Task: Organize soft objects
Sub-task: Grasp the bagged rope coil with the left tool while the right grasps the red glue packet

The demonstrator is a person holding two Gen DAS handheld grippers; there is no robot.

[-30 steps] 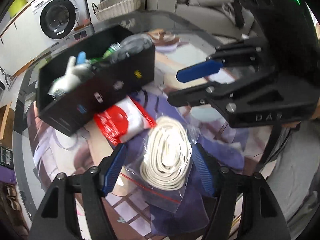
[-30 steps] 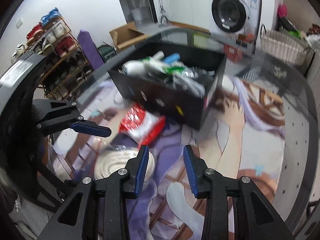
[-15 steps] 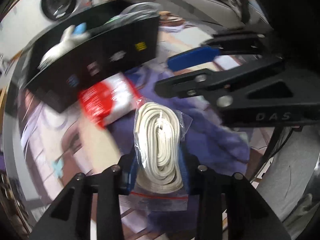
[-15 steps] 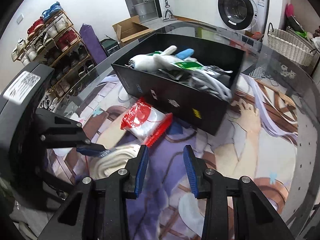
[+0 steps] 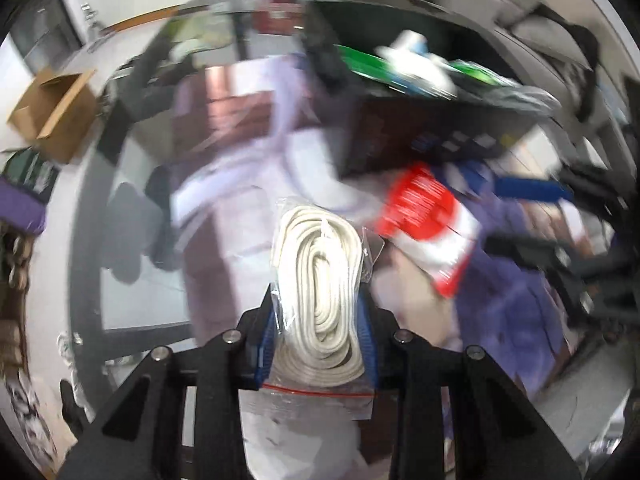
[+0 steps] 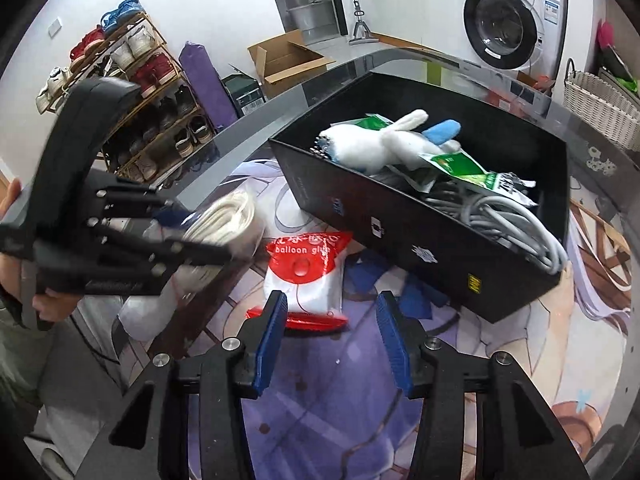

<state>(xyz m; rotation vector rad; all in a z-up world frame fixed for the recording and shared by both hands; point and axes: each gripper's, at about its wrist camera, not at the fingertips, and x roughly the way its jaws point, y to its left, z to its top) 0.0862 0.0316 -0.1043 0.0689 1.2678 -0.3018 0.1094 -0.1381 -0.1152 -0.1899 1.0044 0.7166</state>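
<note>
My left gripper [image 5: 320, 344] is shut on a clear zip bag of coiled white cord [image 5: 320, 292] and holds it off the mat; the right wrist view shows that gripper [image 6: 192, 236] and the cord bag [image 6: 228, 220] at the left. A red and white "balloon glue" bag [image 6: 304, 280] lies flat on the mat in front of the black box [image 6: 420, 240]. My right gripper [image 6: 332, 320] hovers just short of it with its jaws opening; the bag's near edge shows between the pads, untouched. The box holds a white plush toy [image 6: 380, 144], green packets [image 6: 460, 164] and a grey cable [image 6: 508, 216].
A printed mat [image 6: 460, 392] covers the glass table. Beyond the table stand a shoe rack [image 6: 132, 92], an open cardboard box [image 6: 284, 60], a washing machine [image 6: 508, 28] and a wicker basket [image 6: 600, 104]. A hand [image 6: 48, 304] grips the left tool.
The left jaws closed on the cord bag, then lifted it and swung it sideways while rolling. The right gripper moved closer to the red bag and its jaws widened.
</note>
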